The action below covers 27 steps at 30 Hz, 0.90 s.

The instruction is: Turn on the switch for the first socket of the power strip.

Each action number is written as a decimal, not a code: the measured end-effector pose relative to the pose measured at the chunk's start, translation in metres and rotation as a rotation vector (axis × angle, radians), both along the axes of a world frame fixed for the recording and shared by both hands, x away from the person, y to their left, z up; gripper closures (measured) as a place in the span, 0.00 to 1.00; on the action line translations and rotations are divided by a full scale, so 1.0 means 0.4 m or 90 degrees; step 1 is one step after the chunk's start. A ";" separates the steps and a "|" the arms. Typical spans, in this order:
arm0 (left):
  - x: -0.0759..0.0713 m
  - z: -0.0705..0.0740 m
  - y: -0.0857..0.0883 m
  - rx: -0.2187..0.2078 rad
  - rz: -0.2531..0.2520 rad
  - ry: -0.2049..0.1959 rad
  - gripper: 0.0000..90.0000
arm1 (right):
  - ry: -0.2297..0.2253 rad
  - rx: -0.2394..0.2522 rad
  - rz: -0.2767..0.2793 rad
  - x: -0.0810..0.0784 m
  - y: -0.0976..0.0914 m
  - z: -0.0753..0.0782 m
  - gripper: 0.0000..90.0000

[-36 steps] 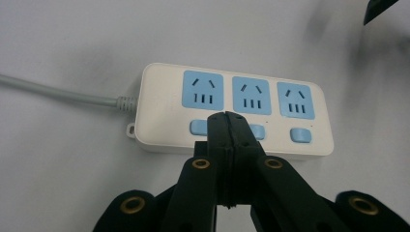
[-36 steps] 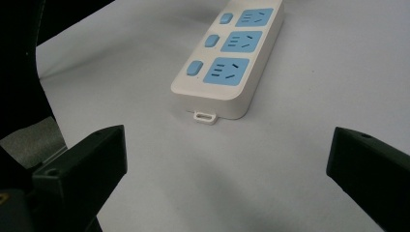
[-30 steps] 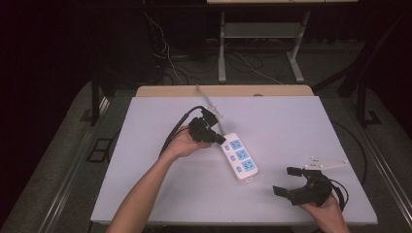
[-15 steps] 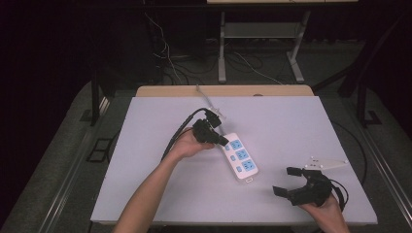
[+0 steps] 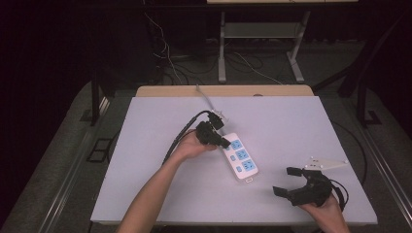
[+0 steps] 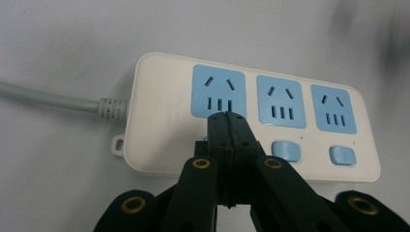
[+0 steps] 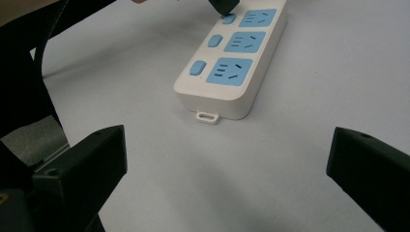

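A white power strip (image 5: 240,158) with three blue sockets and blue switches lies mid-table, also seen as the strip (image 6: 159,121) and the strip (image 7: 212,99). My left gripper (image 5: 224,143) is shut with nothing held. Its joined tips (image 6: 227,118) sit over the strip beside the first socket and hide that socket's switch (image 7: 228,19). I cannot tell whether they touch it. My right gripper (image 5: 285,181) stands open near the front right of the table, with its jaws (image 7: 227,154) wide apart and pointed at the strip's near end.
The strip's grey cord (image 5: 204,97) runs off the table's (image 5: 301,126) far edge past a wooden board (image 5: 223,91). Black gripper cables trail beside each hand. Behind the table, a metal stand (image 5: 262,29) and loose wires are on the dark floor.
My left gripper has edged slightly right and nearer to the strip's first switch. The right gripper has stayed where it was.
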<state>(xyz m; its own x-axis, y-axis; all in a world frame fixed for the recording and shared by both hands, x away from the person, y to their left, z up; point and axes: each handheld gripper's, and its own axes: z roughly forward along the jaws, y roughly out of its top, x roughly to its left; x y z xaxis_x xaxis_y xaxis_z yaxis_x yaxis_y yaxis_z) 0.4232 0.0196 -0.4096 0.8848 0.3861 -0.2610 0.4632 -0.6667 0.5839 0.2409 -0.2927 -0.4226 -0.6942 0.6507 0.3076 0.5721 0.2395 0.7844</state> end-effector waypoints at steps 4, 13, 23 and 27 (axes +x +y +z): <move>0.002 -0.002 -0.001 -0.003 -0.001 0.001 0.99 | -0.002 0.001 0.000 -0.001 -0.002 0.001 0.00; 0.017 -0.016 0.010 -0.026 -0.009 0.020 1.00 | -0.003 -0.001 0.005 -0.006 0.003 0.001 0.00; 0.019 -0.022 0.013 -0.030 -0.008 0.028 1.00 | -0.006 0.003 0.002 -0.007 -0.004 0.003 0.00; 0.016 -0.021 0.012 -0.023 -0.005 0.025 1.00 | -0.008 0.004 -0.003 -0.007 -0.007 0.004 0.00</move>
